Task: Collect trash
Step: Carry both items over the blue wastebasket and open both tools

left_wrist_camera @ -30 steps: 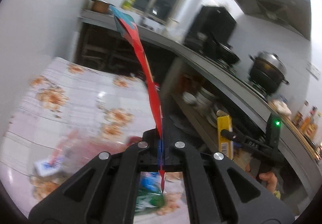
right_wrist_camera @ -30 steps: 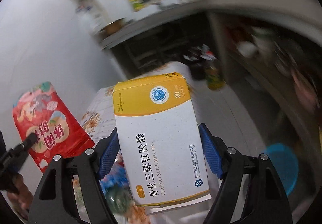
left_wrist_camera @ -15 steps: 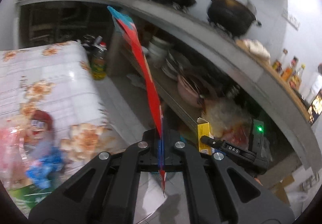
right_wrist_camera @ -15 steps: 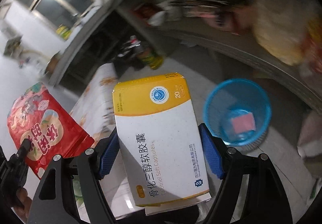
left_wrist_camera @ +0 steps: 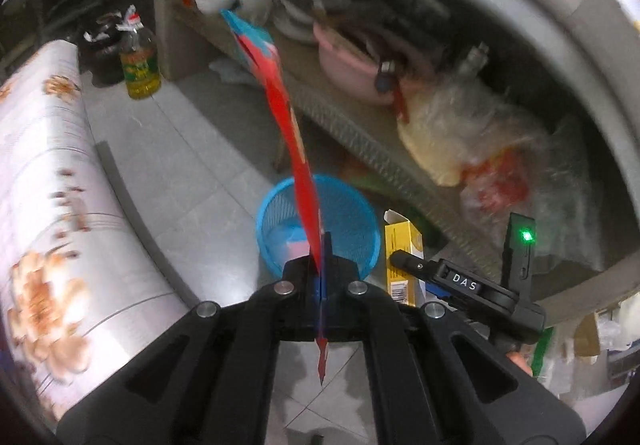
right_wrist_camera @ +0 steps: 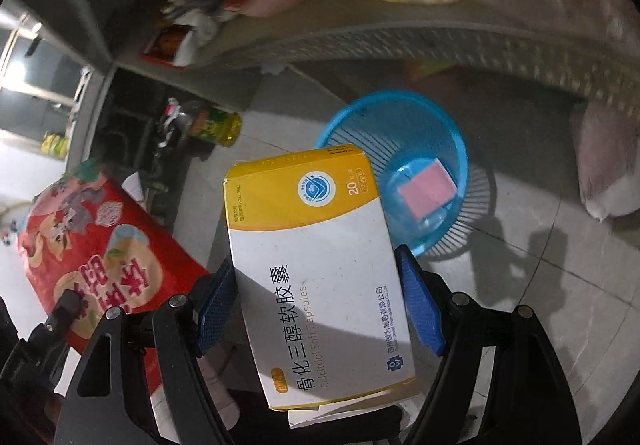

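My left gripper point(left_wrist_camera: 322, 277) is shut on a flat red snack bag point(left_wrist_camera: 292, 133), seen edge-on and standing up over the blue mesh basket point(left_wrist_camera: 356, 217) on the floor. A white-and-yellow capsule box point(right_wrist_camera: 320, 277) sits between the blue pads point(right_wrist_camera: 416, 309) of my right gripper point(right_wrist_camera: 316, 309), which is shut on it. The right wrist view shows the blue basket point(right_wrist_camera: 452, 141) just beyond the box, with a pink item point(right_wrist_camera: 428, 189) lying inside. The red bag point(right_wrist_camera: 104, 257) appears at the left there, and the box point(left_wrist_camera: 400, 257) shows to the right in the left wrist view.
A low shelf point(left_wrist_camera: 360, 141) under the counter holds bowls, a pink pot point(left_wrist_camera: 348, 65) and plastic bags point(left_wrist_camera: 480, 149). An oil bottle point(left_wrist_camera: 138, 65) stands on the tiled floor. The floral-cloth table point(left_wrist_camera: 48, 205) edges the left.
Both grippers swung away from the table and tipped down toward the floor. The blue basket has come into view under them. Both still hold their items.
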### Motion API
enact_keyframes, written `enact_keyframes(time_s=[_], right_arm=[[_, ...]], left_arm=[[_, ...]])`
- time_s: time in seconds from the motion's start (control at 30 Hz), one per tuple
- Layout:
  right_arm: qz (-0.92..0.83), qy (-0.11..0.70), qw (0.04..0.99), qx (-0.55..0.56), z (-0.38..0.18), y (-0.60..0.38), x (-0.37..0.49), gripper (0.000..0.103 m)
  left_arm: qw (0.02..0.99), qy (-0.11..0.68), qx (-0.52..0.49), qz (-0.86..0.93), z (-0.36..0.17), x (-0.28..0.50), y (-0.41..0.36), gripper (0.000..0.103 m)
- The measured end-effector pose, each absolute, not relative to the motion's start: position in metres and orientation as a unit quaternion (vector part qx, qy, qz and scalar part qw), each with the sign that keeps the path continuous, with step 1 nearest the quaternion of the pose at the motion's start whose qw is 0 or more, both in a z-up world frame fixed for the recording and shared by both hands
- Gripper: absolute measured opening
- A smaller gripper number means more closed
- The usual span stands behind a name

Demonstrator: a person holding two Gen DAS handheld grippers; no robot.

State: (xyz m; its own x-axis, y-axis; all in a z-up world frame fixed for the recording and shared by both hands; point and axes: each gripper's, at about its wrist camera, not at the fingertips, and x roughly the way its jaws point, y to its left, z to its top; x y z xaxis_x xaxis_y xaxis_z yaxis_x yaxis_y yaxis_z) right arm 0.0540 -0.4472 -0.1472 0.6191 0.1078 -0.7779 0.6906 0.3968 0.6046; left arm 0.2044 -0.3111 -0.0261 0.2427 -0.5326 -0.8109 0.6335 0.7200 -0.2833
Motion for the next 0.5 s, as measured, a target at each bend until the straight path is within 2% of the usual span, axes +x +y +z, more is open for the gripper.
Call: enact_keyframes(time_s=[0.27, 0.3, 0.33, 0.4, 0.5], right_arm=[[-0.224, 0.387, 0.727, 0.521, -0.2, -0.484, 0.086, 0.075], [-0.226, 0.384, 0.728, 0.521, -0.204, -0.488, 0.091, 0.078], [-0.231, 0.384, 0.729, 0.517, -0.212, -0.494, 0.097, 0.086], [-0.253, 0.385, 0.725, 0.511, -0.229, -0.5, 0.103, 0.088], [-0.28, 0.395, 0.704, 0.519, -0.257, -0.506, 0.099, 0.088]], left_arm=[[0.76, 0.524, 0.098, -0.371, -0.083, 0.226, -0.385, 0.0], [0.756, 0.525, 0.1, -0.378, -0.088, 0.23, -0.395, 0.0], [0.748, 0.53, 0.098, -0.387, -0.093, 0.235, -0.402, 0.002], [0.729, 0.553, 0.098, -0.392, -0.106, 0.246, -0.414, 0.027], [0.735, 0.567, 0.091, -0.359, -0.125, 0.26, -0.418, 0.031]])
